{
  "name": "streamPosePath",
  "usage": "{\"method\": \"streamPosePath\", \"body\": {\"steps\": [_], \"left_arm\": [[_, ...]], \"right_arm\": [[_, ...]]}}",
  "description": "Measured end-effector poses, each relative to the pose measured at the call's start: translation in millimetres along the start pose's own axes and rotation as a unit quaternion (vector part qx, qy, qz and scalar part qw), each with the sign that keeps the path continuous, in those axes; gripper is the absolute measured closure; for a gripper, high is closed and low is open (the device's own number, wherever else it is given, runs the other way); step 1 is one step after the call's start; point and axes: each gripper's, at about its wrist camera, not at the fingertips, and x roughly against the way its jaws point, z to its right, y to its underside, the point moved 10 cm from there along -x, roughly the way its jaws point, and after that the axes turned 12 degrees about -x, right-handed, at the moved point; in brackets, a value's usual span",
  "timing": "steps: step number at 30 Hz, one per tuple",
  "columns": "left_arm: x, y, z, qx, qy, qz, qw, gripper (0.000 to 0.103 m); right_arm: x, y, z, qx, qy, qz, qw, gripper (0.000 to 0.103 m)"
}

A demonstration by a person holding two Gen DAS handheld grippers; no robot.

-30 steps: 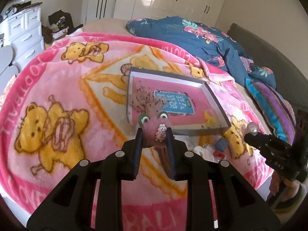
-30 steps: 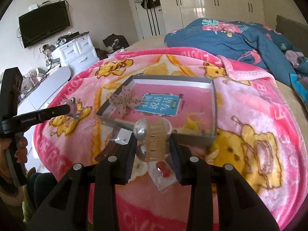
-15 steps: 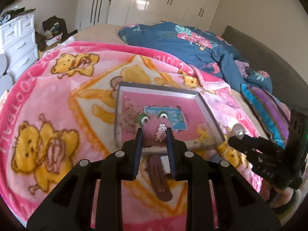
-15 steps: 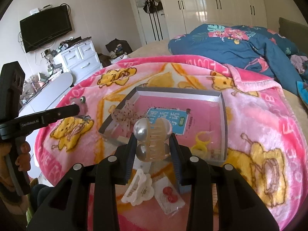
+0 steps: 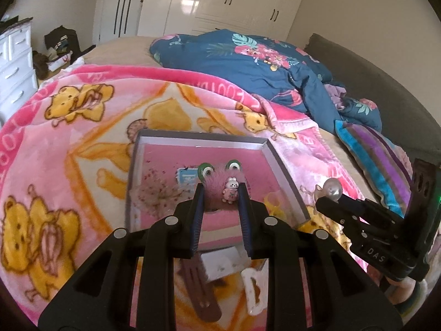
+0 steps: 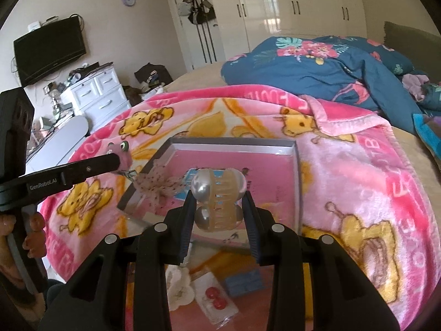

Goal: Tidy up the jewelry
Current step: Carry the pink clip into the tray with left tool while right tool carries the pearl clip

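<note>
I am looking down both grippers across a bed covered by a pink bear-print blanket [image 5: 69, 165]. My left gripper [image 5: 220, 195] is clenched on a fuzzy pink hair clip [image 5: 219, 183] with green frog eyes and a tiny bunny charm; the clip sticks up from between the blue pads. My right gripper [image 6: 219, 201] is clamped on a translucent beige claw clip [image 6: 219, 193] with large pearl balls at its sides.

Both clips hang over the near part of a shallow grey-rimmed box [image 6: 296, 171] with a pink floor, which lies flat on the blanket. In the right view the claw clip sits over the box's near edge. In the left view the fuzzy clip sits above the box floor, near its middle. Inside the box, a dotted sheer bow [image 6: 158, 184] lies against the left wall, a blue printed label [image 5: 186, 179] marks the middle, and a small yellow piece [image 5: 271, 202] rests by the near right corner. The far half of the box floor is bare pink.

On the blanket just in front of the box's near rim lie loose pieces: a brown snap clip [image 5: 198, 289], a white claw clip [image 6: 176, 287], a clear packet with red studs [image 6: 215, 296], and a small blue block [image 6: 244, 282].

To the right and beyond the box, the blanket runs open up to a crumpled blue floral duvet [image 6: 317, 66]. A white dresser [image 6: 96, 93] stands past the bed's left edge.
</note>
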Motion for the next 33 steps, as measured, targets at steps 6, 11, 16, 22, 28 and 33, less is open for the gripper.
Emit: {"method": "streamPosePath", "body": {"steps": [6, 11, 16, 22, 28, 33], "left_arm": [[-23, -2, 5, -0.001, 0.002, -0.008, 1.0, 0.087], [-45, 8, 2, 0.001, -0.001, -0.025, 0.9997, 0.087], [-66, 23, -1, 0.008, 0.004, -0.042, 0.9991, 0.087], [-85, 37, -3, 0.014, 0.009, -0.056, 0.9983, 0.086], [-99, 46, -1, 0.01, 0.014, -0.069, 0.9975, 0.086], [-106, 51, -2, 0.004, 0.011, -0.074, 0.9972, 0.086]], "right_arm": [[-5, -8, 24, -0.013, 0.027, 0.004, 1.0, 0.07], [-12, -10, 48, -0.026, 0.053, 0.007, 0.998, 0.07], [-20, -5, 67, -0.039, 0.069, -0.001, 0.997, 0.07], [-37, 7, 75, -0.037, 0.08, -0.019, 0.996, 0.07], [-59, 22, 76, -0.032, 0.092, -0.041, 0.994, 0.07], [-73, 30, 74, -0.028, 0.099, -0.054, 0.993, 0.07]]}}
